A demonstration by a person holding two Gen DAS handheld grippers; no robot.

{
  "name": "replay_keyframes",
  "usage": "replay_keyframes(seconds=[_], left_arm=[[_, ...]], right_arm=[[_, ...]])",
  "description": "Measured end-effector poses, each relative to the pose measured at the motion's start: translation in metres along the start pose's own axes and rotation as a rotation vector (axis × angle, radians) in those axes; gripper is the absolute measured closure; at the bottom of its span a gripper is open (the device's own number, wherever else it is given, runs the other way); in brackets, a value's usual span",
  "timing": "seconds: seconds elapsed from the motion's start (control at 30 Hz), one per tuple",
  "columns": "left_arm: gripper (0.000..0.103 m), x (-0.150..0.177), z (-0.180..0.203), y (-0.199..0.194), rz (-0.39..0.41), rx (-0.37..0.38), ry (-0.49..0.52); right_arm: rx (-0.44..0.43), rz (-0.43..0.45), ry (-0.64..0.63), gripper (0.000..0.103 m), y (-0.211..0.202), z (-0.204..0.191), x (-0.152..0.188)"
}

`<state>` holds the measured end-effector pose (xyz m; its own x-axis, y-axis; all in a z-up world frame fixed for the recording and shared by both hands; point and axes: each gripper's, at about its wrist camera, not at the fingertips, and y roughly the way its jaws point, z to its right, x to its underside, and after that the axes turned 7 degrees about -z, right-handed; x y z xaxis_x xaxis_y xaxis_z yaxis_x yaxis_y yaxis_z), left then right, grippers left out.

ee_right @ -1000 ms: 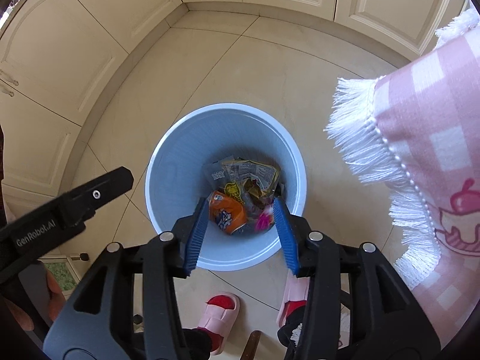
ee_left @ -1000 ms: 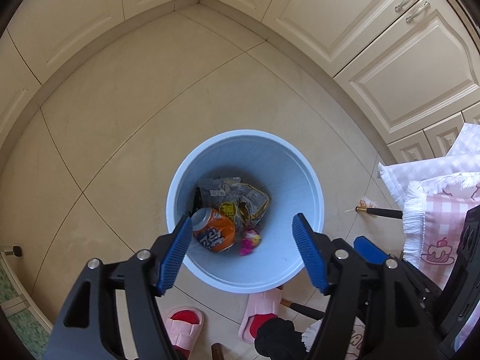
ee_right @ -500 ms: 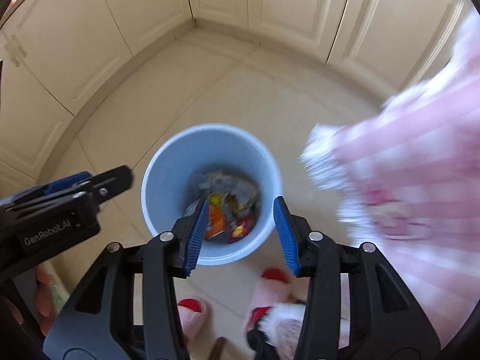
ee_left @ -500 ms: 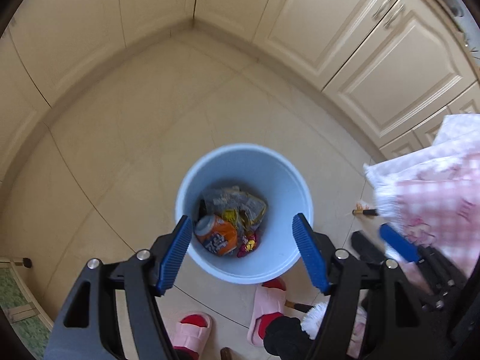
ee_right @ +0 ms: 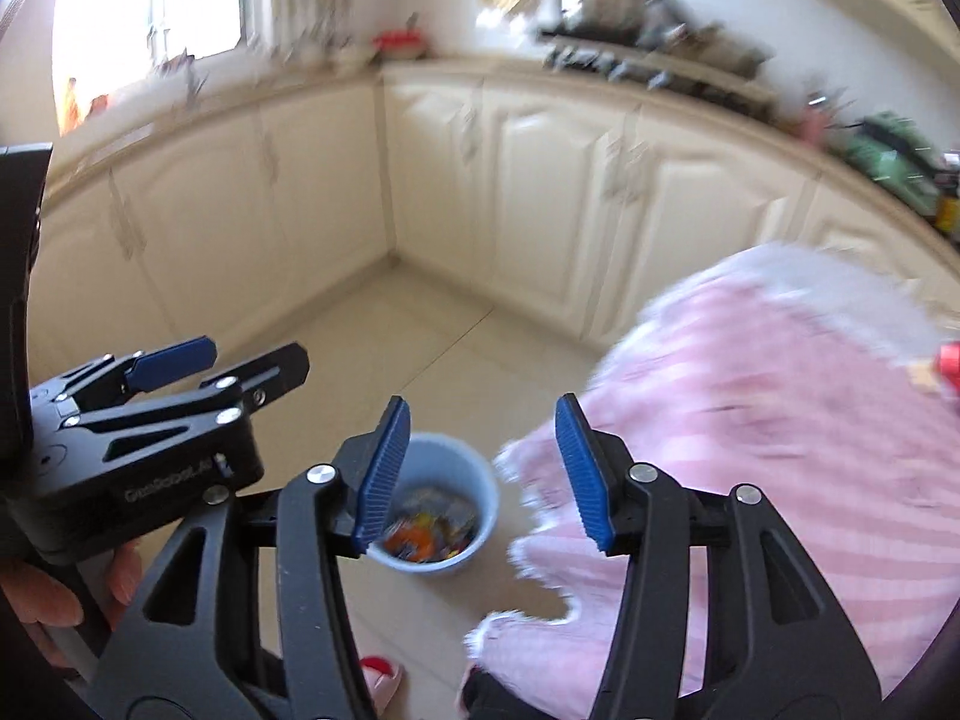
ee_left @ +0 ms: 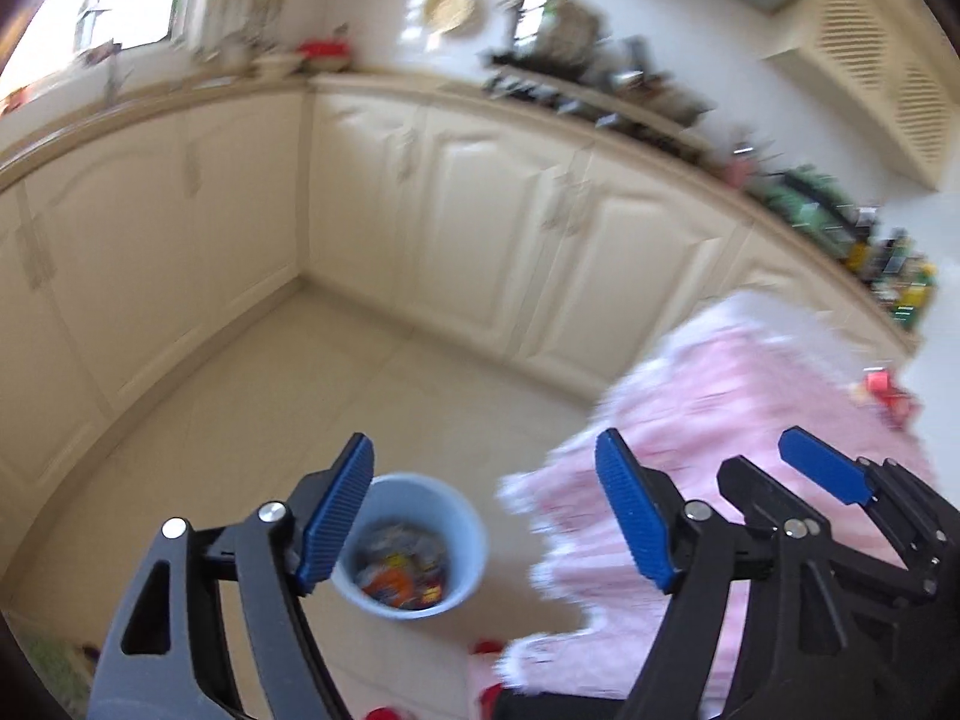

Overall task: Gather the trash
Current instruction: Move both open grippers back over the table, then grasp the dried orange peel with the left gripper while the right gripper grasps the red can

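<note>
A light blue trash bin (ee_left: 465, 531) stands on the tiled floor, far below both grippers; it also shows in the right wrist view (ee_right: 474, 483). It holds an orange can (ee_left: 384, 585) and crumpled wrappers (ee_right: 429, 531). My left gripper (ee_left: 483, 516) is open and empty, high above the bin. My right gripper (ee_right: 480, 471) is open and empty, to the right of the left one. The right gripper also shows in the left wrist view (ee_left: 822, 474), and the left gripper in the right wrist view (ee_right: 180, 360). A small red item (ee_left: 885, 393) lies on the tablecloth at the far right, blurred.
A table with a pink checked fringed cloth (ee_left: 750, 420) stands to the right of the bin. Cream cabinets (ee_left: 480, 228) run around the corner, with a cluttered counter (ee_left: 600, 90) above. Pink slippers (ee_right: 381, 675) are below on the floor. The frames are motion-blurred.
Both grippers have risen and tilted up from looking straight into the bin. The bin now looks small and low, and the cabinets, counter and table top have come into view.
</note>
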<state>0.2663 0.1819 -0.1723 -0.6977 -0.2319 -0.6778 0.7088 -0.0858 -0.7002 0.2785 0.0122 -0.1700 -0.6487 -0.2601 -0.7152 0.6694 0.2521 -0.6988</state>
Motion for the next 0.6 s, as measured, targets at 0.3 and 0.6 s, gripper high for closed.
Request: replay_keyframes(seconds=[0.3,0.6], left_arm=[[0.024,-0.015,0.193,-0.009,-0.045,0.246,0.262],[0.024,-0.016,0.344,0.055,-0.174,0.361,0.447]], right_arm=[[0.203,0.092,0.209,0.046,-0.103,0.168,0.017],[0.319,0.046,0.441,0.043,-0.131,0.334,0.06]])
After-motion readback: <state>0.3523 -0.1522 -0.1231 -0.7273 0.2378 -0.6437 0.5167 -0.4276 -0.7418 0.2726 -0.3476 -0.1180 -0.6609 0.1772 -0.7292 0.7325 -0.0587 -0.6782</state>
